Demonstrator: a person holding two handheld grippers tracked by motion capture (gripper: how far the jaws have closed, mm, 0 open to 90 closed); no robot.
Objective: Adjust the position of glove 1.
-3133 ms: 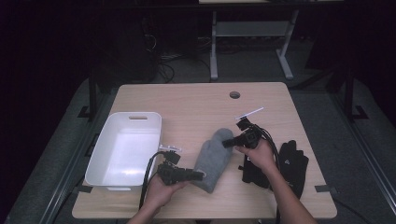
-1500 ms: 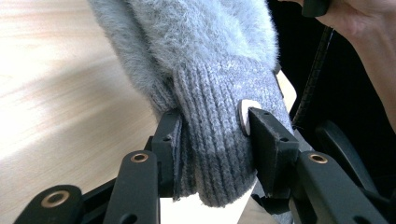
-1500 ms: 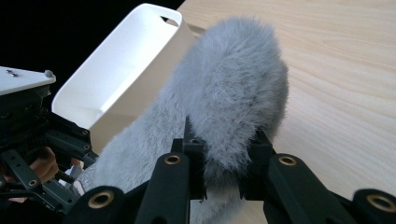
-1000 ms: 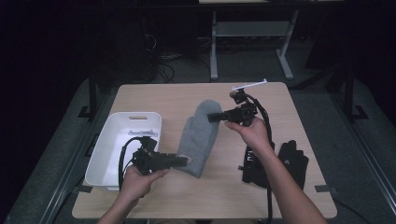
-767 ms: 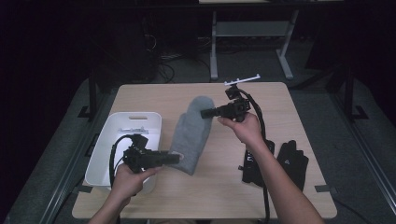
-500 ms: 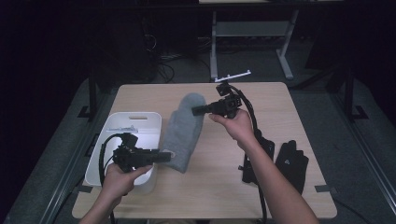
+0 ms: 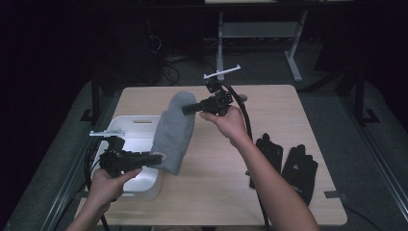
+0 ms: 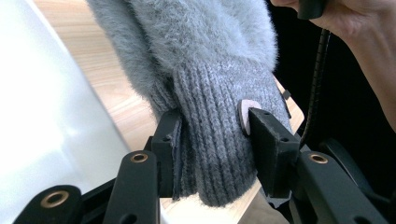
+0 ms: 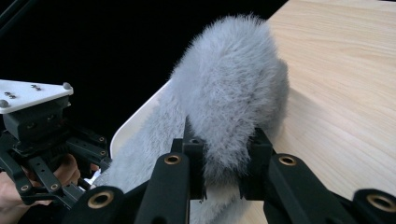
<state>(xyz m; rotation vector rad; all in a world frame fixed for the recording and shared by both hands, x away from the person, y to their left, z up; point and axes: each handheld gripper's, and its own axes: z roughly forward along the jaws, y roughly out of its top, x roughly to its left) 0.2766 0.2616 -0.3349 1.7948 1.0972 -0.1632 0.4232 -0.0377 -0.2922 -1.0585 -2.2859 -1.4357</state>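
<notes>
currently a grey fuzzy mitten [image 7: 174, 131] is held stretched between the two grippers, raised above the wooden table [image 7: 288, 115]. its ribbed knit cuff [image 8: 219, 135] is clamped between the jaws of the left gripper [image 7: 155, 159], which is gripped by the left hand [image 7: 107, 185] over the near right corner of the white bin [image 7: 126, 138]. in the left gripper view, a small round tag [image 8: 243, 116] is seen on the cuff just beside one jaw. the fluffy rounded tip [image 9: 233, 93] is pinched by the right gripper [image 7: 186, 109], which is carried by the right hand [image 7: 231, 122] higher up and farther back over the table. the mitten is thus hung on a slant, its tip higher than its cuff, with its lower part just beside the bin's right wall. a pair of black gloves [image 7: 288, 163] is laid flat near the table's right front, well apart from the mitten. in the right gripper view, the left gripper's grey plate [image 9: 30, 93] is seen at the left.
</notes>
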